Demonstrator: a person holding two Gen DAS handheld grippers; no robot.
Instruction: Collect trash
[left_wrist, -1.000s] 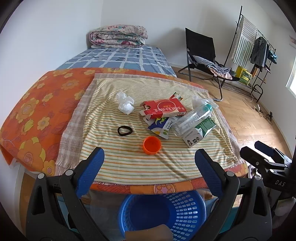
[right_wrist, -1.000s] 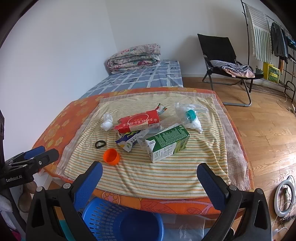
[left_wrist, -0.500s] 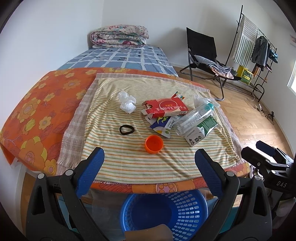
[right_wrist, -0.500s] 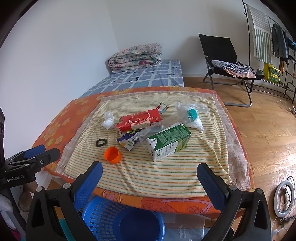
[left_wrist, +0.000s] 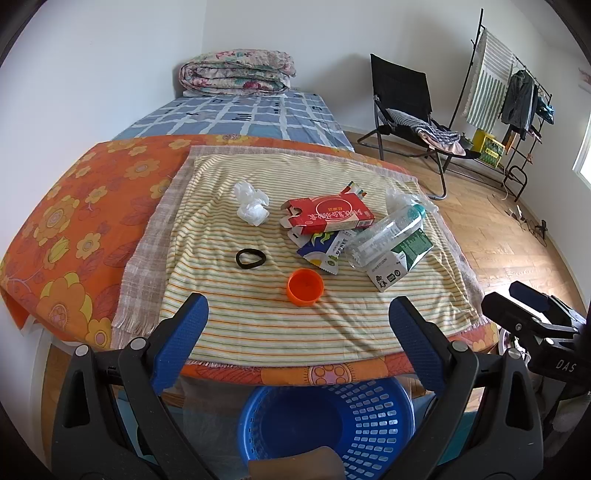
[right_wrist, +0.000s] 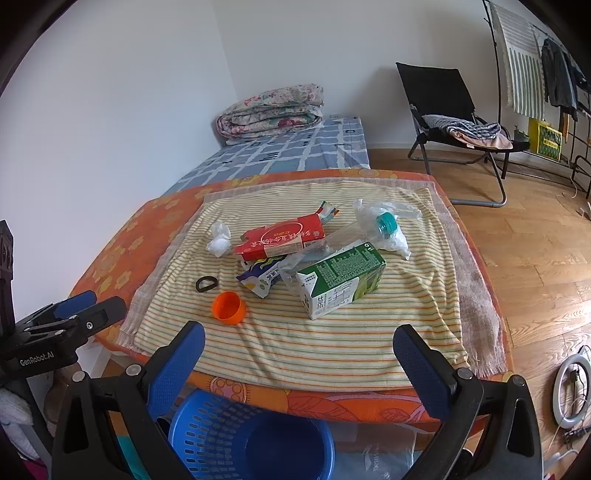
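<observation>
Trash lies on a striped cloth (left_wrist: 229, 317) on the table: an orange cap (left_wrist: 305, 286) (right_wrist: 228, 307), a black ring (left_wrist: 250, 258), crumpled tissue (left_wrist: 252, 204), a red box (left_wrist: 328, 215) (right_wrist: 280, 240), a blue-white wrapper (left_wrist: 322, 250), a clear bottle (left_wrist: 384, 236) and a green-white carton (left_wrist: 400, 260) (right_wrist: 341, 280). A blue basket (left_wrist: 328, 424) (right_wrist: 251, 439) stands below the table's near edge. My left gripper (left_wrist: 297, 350) and right gripper (right_wrist: 299, 365) are both open and empty, held in front of the table above the basket.
A bed with a folded quilt (left_wrist: 236, 74) lies behind the table. A black folding chair (left_wrist: 406, 99) and a clothes rack (left_wrist: 517, 92) stand at the right on the wooden floor. A ring light (right_wrist: 572, 387) lies on the floor.
Both grippers have drifted slightly; the table contents sit a little lower and further right in view. Nothing was taken hold of.
</observation>
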